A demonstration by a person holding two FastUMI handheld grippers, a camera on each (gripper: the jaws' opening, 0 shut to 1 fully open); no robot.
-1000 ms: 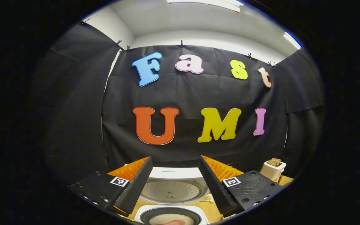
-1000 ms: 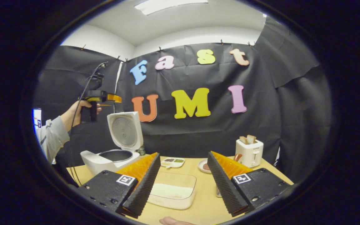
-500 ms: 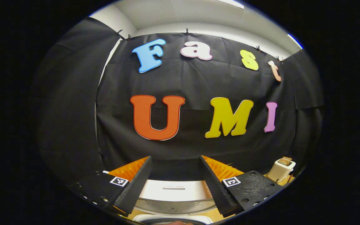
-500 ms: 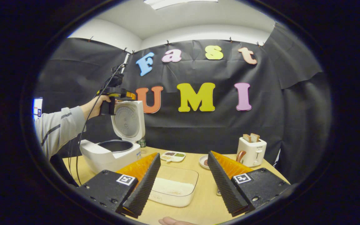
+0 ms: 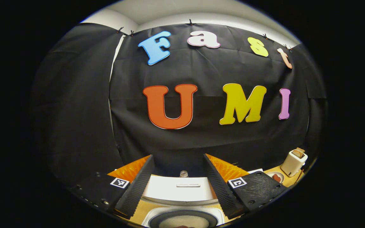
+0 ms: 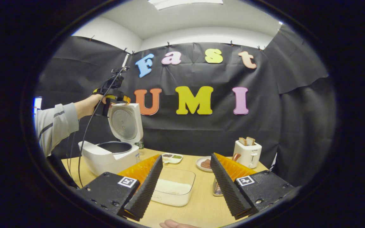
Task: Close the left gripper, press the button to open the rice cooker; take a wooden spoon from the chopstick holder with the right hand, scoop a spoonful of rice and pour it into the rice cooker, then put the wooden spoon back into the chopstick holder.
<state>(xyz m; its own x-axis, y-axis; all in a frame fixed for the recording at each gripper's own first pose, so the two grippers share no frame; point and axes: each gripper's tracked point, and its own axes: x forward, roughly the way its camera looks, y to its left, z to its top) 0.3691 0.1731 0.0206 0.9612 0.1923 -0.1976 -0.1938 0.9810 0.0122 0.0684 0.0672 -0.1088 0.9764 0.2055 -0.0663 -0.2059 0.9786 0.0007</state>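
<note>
The white rice cooker [image 6: 106, 158] stands at the table's left with its lid [image 6: 126, 122] raised upright. In the left gripper view the lid's top edge [image 5: 179, 189] lies just below my open left gripper [image 5: 178, 156], and the dark pot [image 5: 184, 219] underneath holds white rice. A hand holds that left gripper [image 6: 111, 95] against the top of the lid. My right gripper [image 6: 186, 156] hangs open over a clear container of rice [image 6: 173, 188]. A metal chopstick holder [image 6: 216, 189] is half hidden behind its right finger, with a brown wooden handle [image 6: 235, 156] rising above.
A white toaster [image 6: 248, 152] with bread stands at the back right, also seen as the toaster [image 5: 293, 162] in the left gripper view. A plate [image 6: 205, 163] and a small divided dish [image 6: 172, 156] sit mid-table. A grey sleeve [image 6: 54, 122] reaches in from the left.
The left gripper has come down from above the cooker onto the top edge of the upright lid. The right gripper has shifted only slightly and stays open.
</note>
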